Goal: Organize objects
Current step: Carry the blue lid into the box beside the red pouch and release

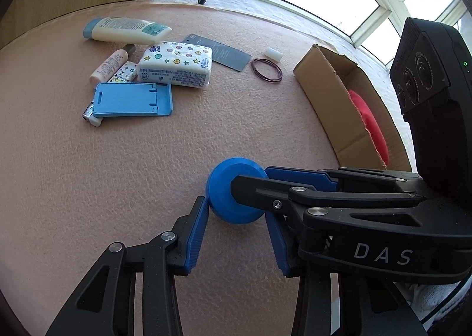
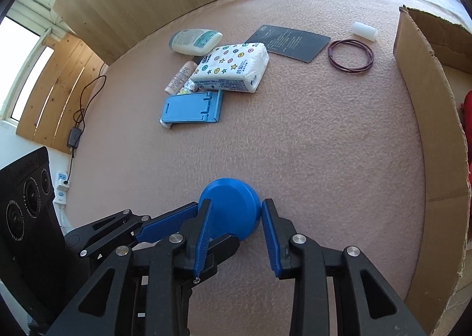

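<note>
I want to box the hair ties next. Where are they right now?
In both views the hair ties lie on the mat's far right, between the dark card and the box, beside the white cylinder.

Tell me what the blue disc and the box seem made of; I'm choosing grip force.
Blue disc: probably hard plastic, matte, uniformly coloured, with a moulded or printed rim. Box: brown corrugated cardboard, dull, with torn ragged edges.

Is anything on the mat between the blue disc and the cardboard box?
Nothing visible. Bare mat lies between the blue disc and the box; the other items sit farther back.
</note>
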Action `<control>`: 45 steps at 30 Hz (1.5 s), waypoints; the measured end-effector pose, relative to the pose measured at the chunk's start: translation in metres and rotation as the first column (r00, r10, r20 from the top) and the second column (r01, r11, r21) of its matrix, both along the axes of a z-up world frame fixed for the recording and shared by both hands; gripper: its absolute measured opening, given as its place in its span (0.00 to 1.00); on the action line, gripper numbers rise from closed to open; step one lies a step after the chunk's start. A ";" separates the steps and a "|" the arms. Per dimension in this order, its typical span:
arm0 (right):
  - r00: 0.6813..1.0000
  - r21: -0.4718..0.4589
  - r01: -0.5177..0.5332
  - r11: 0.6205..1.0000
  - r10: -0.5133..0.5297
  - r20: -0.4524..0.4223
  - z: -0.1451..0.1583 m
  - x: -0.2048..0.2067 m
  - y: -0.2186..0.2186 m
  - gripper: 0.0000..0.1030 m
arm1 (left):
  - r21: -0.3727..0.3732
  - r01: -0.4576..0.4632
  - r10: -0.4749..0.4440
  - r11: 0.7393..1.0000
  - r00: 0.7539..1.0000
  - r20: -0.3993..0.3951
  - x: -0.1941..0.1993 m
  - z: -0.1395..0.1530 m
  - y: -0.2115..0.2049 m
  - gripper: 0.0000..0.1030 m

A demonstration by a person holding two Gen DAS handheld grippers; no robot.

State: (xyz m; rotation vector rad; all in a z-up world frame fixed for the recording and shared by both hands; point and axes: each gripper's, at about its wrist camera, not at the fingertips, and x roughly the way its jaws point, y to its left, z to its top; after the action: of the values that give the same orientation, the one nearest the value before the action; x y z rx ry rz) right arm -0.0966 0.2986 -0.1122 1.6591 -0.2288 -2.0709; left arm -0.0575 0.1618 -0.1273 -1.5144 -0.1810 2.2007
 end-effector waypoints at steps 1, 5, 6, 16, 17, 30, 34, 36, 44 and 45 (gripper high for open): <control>1.000 -0.001 0.008 1.000 -0.008 -0.011 0.004 0.001 0.004 0.30 | 0.002 0.006 -0.006 1.000 1.000 -0.009 0.000 0.004 0.003 0.42; 0.997 -0.016 0.049 0.999 -0.050 -0.052 0.023 0.004 0.023 0.30 | 0.006 0.037 -0.037 0.999 0.998 -0.049 0.002 0.023 0.022 0.42; 0.996 -0.019 0.060 0.998 -0.061 -0.062 0.028 0.005 0.029 0.30 | 0.004 0.048 -0.048 0.999 0.997 -0.061 0.002 0.028 0.029 0.42; 0.970 -0.028 0.193 0.981 -0.195 -0.143 0.064 0.014 0.097 0.30 | 0.009 0.186 -0.183 0.983 0.973 -0.143 0.009 0.068 0.096 0.42; 0.967 -0.027 0.208 0.978 -0.210 -0.147 0.066 0.015 0.105 0.30 | 0.008 0.202 -0.198 0.979 0.969 -0.150 0.010 0.071 0.104 0.42; 0.928 -0.017 0.346 0.938 -0.345 -0.140 0.066 0.030 0.177 0.30 | 0.004 0.349 -0.345 0.937 0.927 -0.149 0.023 0.069 0.182 0.42; 0.921 -0.017 0.366 0.930 -0.365 -0.136 0.064 0.032 0.186 0.30 | 0.001 0.367 -0.362 0.930 0.920 -0.148 0.024 0.067 0.194 0.42; 0.920 -0.015 0.370 0.929 -0.369 -0.134 0.063 0.031 0.188 0.30 | 0.000 0.373 -0.369 0.928 0.918 -0.147 0.024 0.067 0.197 0.42; 0.907 0.036 0.393 0.919 -0.381 -0.182 0.067 0.030 0.187 0.55 | -0.027 0.355 -0.355 0.934 0.922 -0.152 0.020 0.065 0.191 0.58; 0.907 0.036 0.392 0.919 -0.380 -0.183 0.067 0.030 0.186 0.55 | -0.028 0.352 -0.352 0.936 0.923 -0.154 0.019 0.065 0.189 0.59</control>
State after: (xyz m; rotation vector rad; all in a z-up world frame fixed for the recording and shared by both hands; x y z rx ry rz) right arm -0.0671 0.4850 -0.0450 1.5594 -0.4632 -2.5294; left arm -0.0381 0.3510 -0.0624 -1.2511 0.1335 2.0132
